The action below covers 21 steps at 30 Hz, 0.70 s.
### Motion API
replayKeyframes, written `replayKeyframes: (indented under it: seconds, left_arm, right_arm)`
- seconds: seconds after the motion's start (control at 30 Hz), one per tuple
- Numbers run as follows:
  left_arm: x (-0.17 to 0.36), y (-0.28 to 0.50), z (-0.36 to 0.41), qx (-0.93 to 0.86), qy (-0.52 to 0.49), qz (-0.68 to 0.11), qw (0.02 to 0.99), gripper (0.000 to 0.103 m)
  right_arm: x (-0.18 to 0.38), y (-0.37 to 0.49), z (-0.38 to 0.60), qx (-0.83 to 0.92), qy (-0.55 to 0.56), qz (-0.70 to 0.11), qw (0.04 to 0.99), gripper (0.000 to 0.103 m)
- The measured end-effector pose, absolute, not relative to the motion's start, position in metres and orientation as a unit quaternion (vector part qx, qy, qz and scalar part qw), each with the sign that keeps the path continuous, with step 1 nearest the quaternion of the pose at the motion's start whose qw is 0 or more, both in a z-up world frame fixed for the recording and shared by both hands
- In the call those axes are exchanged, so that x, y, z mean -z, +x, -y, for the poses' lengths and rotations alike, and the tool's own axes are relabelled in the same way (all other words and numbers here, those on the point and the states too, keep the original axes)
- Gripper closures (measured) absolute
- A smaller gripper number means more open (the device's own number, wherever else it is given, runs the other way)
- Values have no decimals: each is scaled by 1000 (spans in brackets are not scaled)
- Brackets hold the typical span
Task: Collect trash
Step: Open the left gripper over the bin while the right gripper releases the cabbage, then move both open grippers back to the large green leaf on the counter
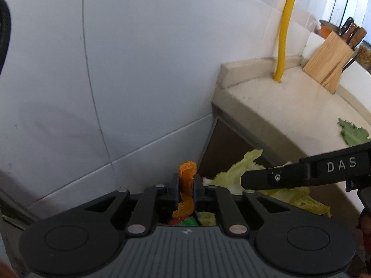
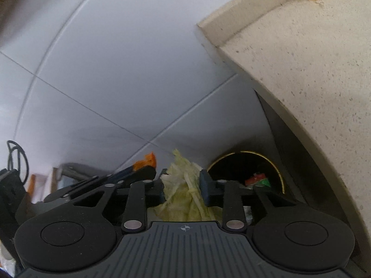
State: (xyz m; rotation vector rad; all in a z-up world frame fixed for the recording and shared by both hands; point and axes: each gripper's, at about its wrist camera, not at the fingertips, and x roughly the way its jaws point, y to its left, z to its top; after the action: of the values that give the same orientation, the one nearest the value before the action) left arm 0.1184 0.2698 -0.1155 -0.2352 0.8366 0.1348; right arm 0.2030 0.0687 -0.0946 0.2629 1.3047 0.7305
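My left gripper [image 1: 187, 191] is shut on a curled orange peel [image 1: 186, 180], held beside the counter end against the tiled wall. My right gripper [image 2: 183, 185] is shut on a bunch of pale green lettuce leaves [image 2: 183, 192]; in the left wrist view that gripper [image 1: 245, 181] comes in from the right with the lettuce [image 1: 234, 173] hanging from it. Below, a round black bin with a gold rim [image 2: 276, 169] holds red and green scraps [image 2: 257, 178]. The left gripper's fingers [image 2: 141, 172] and the orange peel [image 2: 147, 159] show at left in the right wrist view.
A beige stone counter [image 1: 278, 102] stands to the right, with a wooden knife block [image 1: 329, 62], a yellow pipe [image 1: 285, 30] through it and a dark green leaf [image 1: 352, 134] near its edge. White wall tiles [image 1: 139, 69] fill the background.
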Motion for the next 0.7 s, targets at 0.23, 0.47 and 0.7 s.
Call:
replayKeyframes:
  seconds: [0.23,0.47,0.7]
  left_arm:
    - [120,119,-273,-79,-107,-412,901,69]
    - [122,121,-271,-73,-98,-421,899,62]
    - [120,120,-267,-68,-90,-420,900,60]
  right_arm:
    - [113,206,-71,-316,134,-602,721,61]
    - [111,200,-64,-303,143,-599,727,57]
    - [84,195,-45,-289,136,-574,754,47]
